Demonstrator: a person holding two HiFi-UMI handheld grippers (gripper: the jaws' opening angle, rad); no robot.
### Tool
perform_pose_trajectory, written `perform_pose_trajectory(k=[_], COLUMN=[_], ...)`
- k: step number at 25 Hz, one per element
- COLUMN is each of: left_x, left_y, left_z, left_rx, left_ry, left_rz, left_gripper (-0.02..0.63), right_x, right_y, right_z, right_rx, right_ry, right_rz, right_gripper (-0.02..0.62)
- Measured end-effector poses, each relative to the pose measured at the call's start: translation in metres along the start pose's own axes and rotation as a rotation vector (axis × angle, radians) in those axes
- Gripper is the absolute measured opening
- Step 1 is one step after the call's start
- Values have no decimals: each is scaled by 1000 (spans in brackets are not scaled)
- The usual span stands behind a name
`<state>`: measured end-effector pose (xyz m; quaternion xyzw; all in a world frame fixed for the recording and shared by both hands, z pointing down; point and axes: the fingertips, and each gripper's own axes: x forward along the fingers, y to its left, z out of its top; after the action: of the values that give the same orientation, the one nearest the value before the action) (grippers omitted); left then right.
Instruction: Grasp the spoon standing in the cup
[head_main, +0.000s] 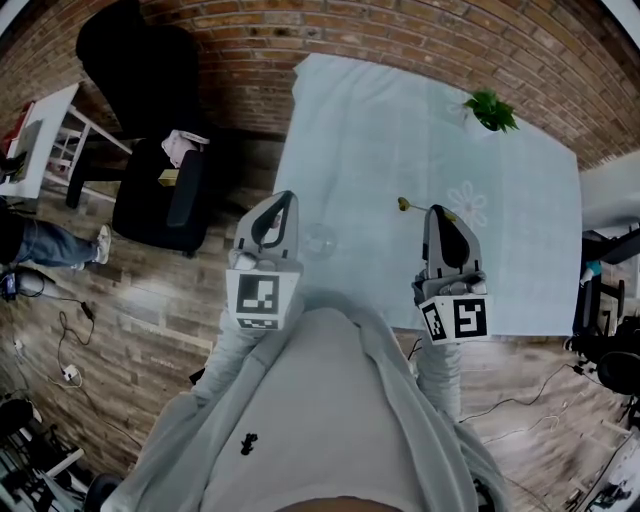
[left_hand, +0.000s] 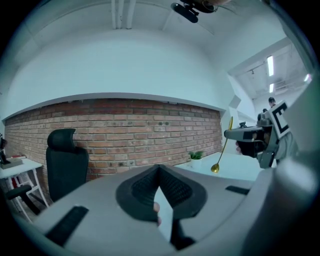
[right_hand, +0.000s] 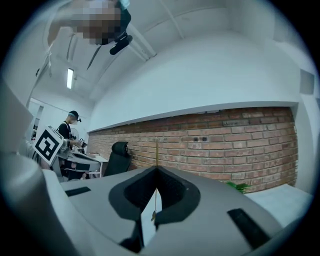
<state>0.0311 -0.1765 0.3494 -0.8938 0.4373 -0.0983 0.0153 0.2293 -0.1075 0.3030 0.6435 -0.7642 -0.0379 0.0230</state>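
A gold spoon is clamped by its thin handle in my right gripper, which is shut on it above the table's near side. In the right gripper view the handle runs upright through the closed jaws. The left gripper view shows the spoon hanging bowl down from the right gripper. A clear glass cup stands near the table's front left edge. My left gripper is just left of the cup, apart from it, jaws shut on nothing.
The table has a pale cloth and a small potted plant at its far right. A black office chair and a stool stand left of it, by a white desk. A brick wall runs behind. Cables lie on the wooden floor.
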Motion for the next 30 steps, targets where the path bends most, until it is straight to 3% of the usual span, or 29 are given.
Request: perform_pose_trajectory(k=[30], left_x=[9], left_y=[13], left_z=[-11], left_rx=[-29], left_ry=[21], left_rz=[19], left_gripper=[18], right_x=[17], right_y=[2], right_z=[-14], right_rx=[23], right_ry=[23], right_rz=[4], right_gripper=[16])
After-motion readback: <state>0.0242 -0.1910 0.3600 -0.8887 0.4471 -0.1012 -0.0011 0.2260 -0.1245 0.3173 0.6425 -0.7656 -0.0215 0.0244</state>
